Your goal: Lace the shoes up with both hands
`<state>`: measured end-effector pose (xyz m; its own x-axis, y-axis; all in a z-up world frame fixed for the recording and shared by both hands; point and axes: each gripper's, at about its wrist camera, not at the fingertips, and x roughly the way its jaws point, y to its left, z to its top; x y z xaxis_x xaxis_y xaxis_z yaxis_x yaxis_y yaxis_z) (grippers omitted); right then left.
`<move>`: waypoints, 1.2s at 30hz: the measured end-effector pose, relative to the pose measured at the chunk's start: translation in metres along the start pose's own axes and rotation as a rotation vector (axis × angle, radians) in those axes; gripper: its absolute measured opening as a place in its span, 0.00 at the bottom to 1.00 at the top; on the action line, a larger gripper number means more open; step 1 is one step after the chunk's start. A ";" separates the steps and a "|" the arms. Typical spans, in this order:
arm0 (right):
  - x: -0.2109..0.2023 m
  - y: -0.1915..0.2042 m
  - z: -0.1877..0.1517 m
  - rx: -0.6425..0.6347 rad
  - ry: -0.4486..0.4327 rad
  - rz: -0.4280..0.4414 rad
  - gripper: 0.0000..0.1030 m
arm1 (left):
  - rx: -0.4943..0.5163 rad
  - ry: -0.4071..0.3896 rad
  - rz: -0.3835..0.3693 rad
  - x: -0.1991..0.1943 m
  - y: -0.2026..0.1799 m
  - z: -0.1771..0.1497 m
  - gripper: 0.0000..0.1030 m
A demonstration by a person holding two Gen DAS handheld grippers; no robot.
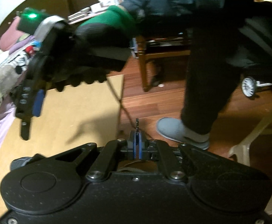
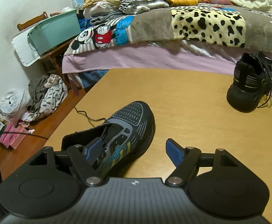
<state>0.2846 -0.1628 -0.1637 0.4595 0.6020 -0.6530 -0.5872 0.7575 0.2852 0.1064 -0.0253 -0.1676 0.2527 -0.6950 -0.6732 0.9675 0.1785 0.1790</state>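
The left gripper (image 1: pixel 136 140) is seen closed on the tip of a dark shoelace (image 1: pixel 117 97), which runs taut up toward the gloved hand (image 1: pixel 102 37). The right gripper (image 2: pixel 134 152) is held wide open above the desk (image 2: pixel 191 100), its left finger lying against the near shoe (image 2: pixel 128 128). A second shoe (image 2: pixel 251 85) stands well apart at the desk's far edge beside the bed (image 2: pixel 154 56).
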 end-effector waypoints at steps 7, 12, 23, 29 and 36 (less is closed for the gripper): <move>0.002 -0.007 0.002 0.044 0.004 0.012 0.63 | -0.073 -0.035 -0.093 -0.010 0.007 -0.001 0.01; 0.000 -0.005 0.005 0.042 -0.020 0.052 0.41 | -0.257 -0.118 -0.047 -0.030 0.045 -0.010 0.01; -0.012 -0.014 0.015 0.154 -0.069 0.272 0.30 | -0.649 -0.103 0.191 -0.042 0.115 -0.038 0.01; -0.006 -0.011 0.016 0.193 -0.043 0.370 0.30 | -0.785 -0.099 0.257 -0.047 0.141 -0.044 0.01; 0.000 0.006 0.012 0.125 -0.021 0.395 0.30 | -0.812 -0.066 0.260 -0.037 0.150 -0.046 0.01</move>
<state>0.2893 -0.1557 -0.1535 0.2293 0.8567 -0.4621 -0.6362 0.4912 0.5949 0.2428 0.0590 -0.1487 0.4910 -0.5975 -0.6340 0.5881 0.7642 -0.2648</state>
